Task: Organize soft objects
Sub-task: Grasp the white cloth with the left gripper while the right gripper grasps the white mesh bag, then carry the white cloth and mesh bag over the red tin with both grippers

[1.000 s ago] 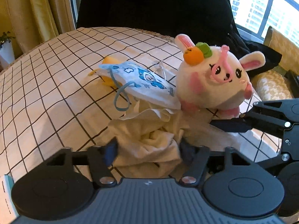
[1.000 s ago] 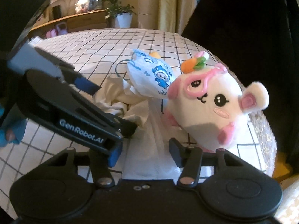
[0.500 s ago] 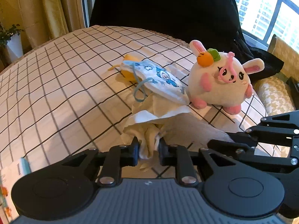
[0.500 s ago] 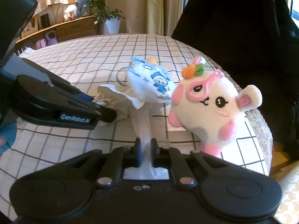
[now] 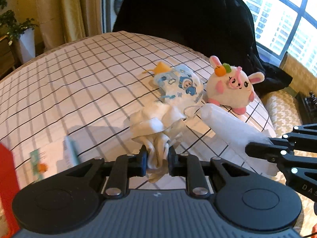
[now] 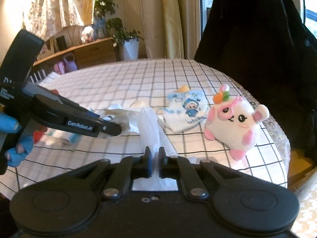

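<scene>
I am pinching a cream cloth [image 5: 156,127] tight in my left claw [image 5: 157,159] and a white cloth [image 6: 150,127] in my right claw [image 6: 155,158] — both hanging above the checked surface [image 5: 79,91], near the bunny plush [image 5: 231,88].

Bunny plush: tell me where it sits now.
The bunny plush sits on the checked tablecloth near its right edge in both wrist views, just right of the blue-printed pouch.

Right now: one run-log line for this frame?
left gripper: shut on cream cloth | right gripper: shut on white cloth | bunny plush: on table
</scene>
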Demonstrator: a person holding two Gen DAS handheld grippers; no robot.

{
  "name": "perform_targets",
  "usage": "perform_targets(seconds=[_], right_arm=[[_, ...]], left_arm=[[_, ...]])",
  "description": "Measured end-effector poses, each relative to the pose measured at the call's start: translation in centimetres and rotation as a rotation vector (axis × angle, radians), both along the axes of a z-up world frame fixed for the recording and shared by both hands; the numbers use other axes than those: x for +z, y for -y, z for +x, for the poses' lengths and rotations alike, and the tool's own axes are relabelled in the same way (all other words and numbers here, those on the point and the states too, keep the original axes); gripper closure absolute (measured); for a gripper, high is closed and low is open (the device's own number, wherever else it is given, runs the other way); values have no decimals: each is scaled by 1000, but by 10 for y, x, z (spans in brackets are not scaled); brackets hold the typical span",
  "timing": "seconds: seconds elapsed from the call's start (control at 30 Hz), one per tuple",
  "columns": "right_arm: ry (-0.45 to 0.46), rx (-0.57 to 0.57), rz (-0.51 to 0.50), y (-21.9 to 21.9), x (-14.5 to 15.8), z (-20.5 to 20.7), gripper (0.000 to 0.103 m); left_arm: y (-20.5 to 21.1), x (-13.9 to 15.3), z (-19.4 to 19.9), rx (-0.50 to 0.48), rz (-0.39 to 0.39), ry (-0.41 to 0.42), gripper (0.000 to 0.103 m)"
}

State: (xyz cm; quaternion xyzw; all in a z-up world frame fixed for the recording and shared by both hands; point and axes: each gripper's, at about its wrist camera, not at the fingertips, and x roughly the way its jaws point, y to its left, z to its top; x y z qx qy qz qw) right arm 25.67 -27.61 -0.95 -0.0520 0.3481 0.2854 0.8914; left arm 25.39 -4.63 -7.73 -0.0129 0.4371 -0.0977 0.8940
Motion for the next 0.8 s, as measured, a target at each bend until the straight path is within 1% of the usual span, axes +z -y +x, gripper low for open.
perform_targets(seconds=[0.17,0.43,0.53,0.8], right_arm=[[15,17,29,-11,17,-15,98],[46,48,73,-31,42,-36,98],[46,60,96,-41,48,-41,98],[36,118,133,-75,65,-52,98]], left_arm=[[-26,22,-23,39,-16,15,84],[-72,58,-59,104,-27,69,84],[-87,70,-72,124,-25,86,84],[-129,95,-105,169,-13,95,84]])
